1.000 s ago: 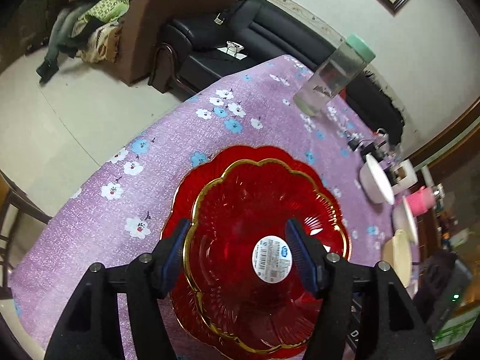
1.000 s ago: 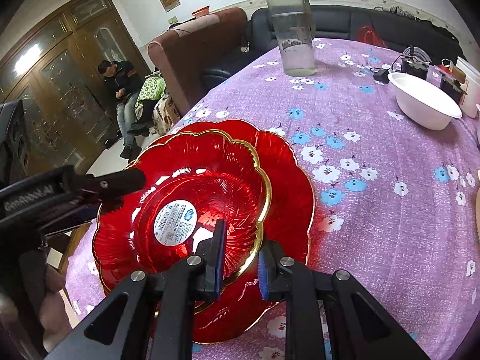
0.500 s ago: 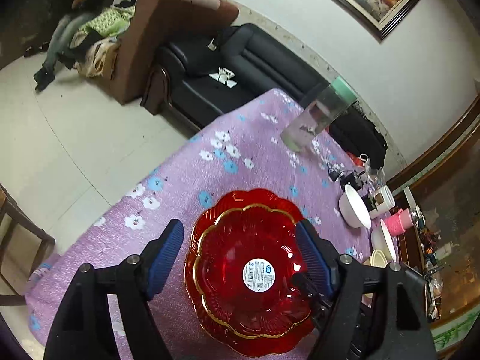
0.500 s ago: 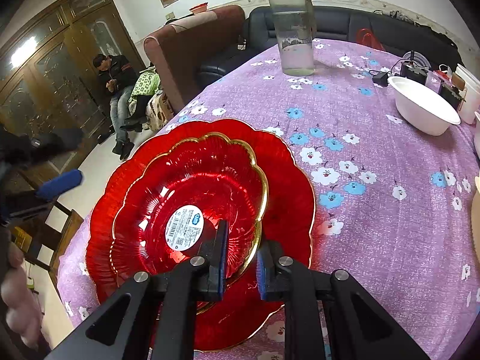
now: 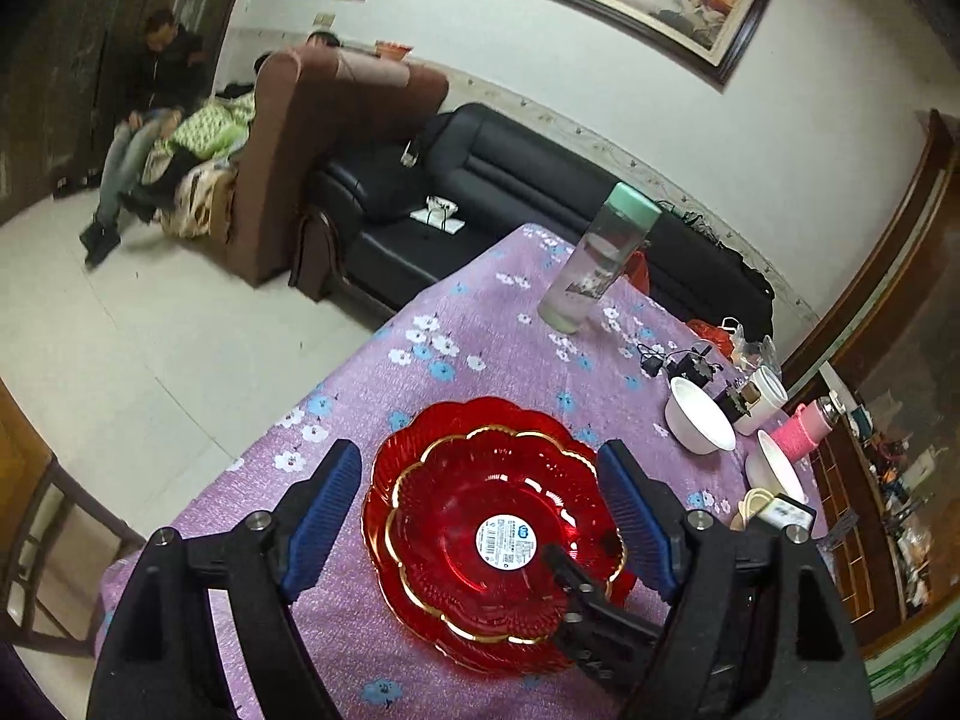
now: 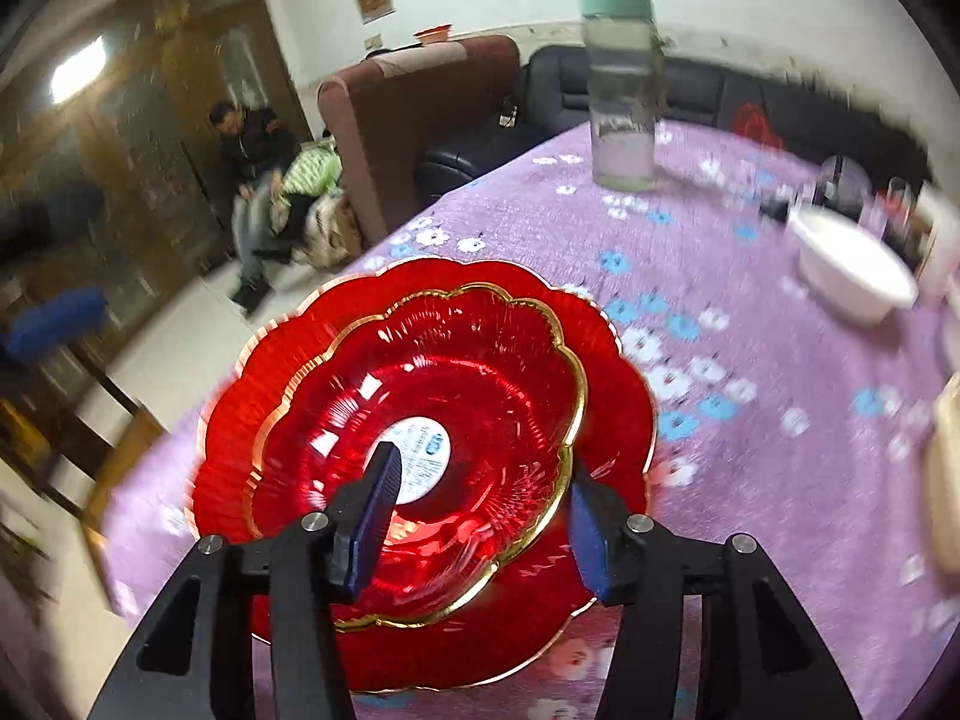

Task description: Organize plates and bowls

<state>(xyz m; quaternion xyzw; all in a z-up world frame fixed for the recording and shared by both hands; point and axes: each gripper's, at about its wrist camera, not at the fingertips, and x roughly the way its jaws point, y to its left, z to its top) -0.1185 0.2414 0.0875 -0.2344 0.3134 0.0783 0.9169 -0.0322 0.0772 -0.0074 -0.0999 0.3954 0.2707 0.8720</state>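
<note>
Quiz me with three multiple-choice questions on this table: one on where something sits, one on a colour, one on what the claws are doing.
1. The smaller red plate lies:
A. inside the larger red plate
B. in the white bowl
C. on the sofa

2. The clear bottle's lid is:
A. red
B. mint green
C. black

3. The right claw is:
A. shut on the bottle
B. shut on a bowl
C. open

Answers:
1 A: its gold rim nests within the bigger plate.
2 B: a pale green cap.
3 C: its blue pads stand apart, as do the left claw's.
</note>
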